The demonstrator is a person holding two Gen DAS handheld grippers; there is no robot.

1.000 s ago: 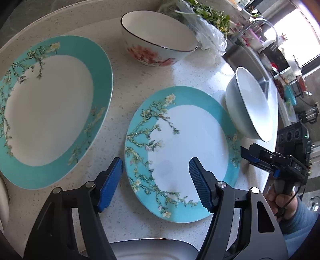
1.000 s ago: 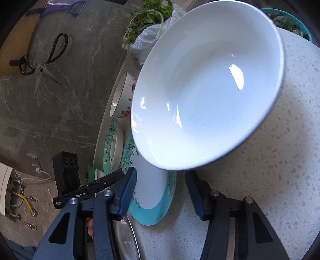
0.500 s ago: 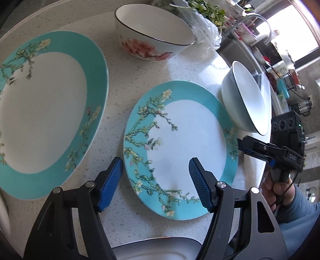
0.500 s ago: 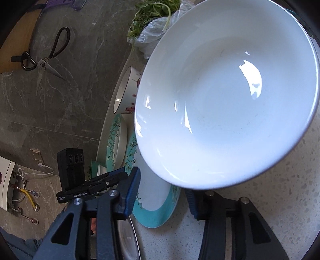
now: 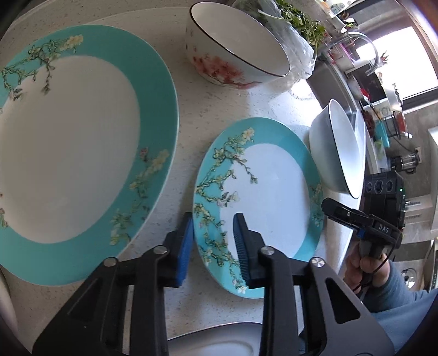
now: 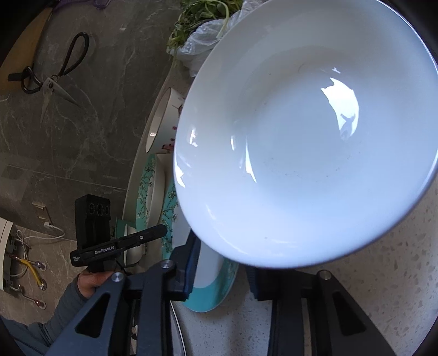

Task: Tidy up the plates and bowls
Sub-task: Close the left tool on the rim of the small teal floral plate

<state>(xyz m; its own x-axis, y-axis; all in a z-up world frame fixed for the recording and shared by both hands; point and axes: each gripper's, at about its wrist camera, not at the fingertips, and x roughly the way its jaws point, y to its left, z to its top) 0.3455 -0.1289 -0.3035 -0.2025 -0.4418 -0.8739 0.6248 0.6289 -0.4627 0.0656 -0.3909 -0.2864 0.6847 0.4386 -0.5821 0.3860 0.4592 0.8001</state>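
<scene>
Both jaws have narrowed: left gripper (image 5: 212, 241) astride small plate (image 5: 269, 191) rim, right gripper (image 6: 223, 267) around white bowl (image 6: 303, 142)

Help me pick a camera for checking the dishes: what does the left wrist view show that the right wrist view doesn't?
Only the left wrist view shows the big teal plate face-on and the left gripper closing on the small teal plate's rim.

Only the right wrist view shows the scissors and the white bowl's inside, filling the frame above the right gripper.

Both show the flowered bowl, the bagged greens, both plates and the white bowl.
</scene>
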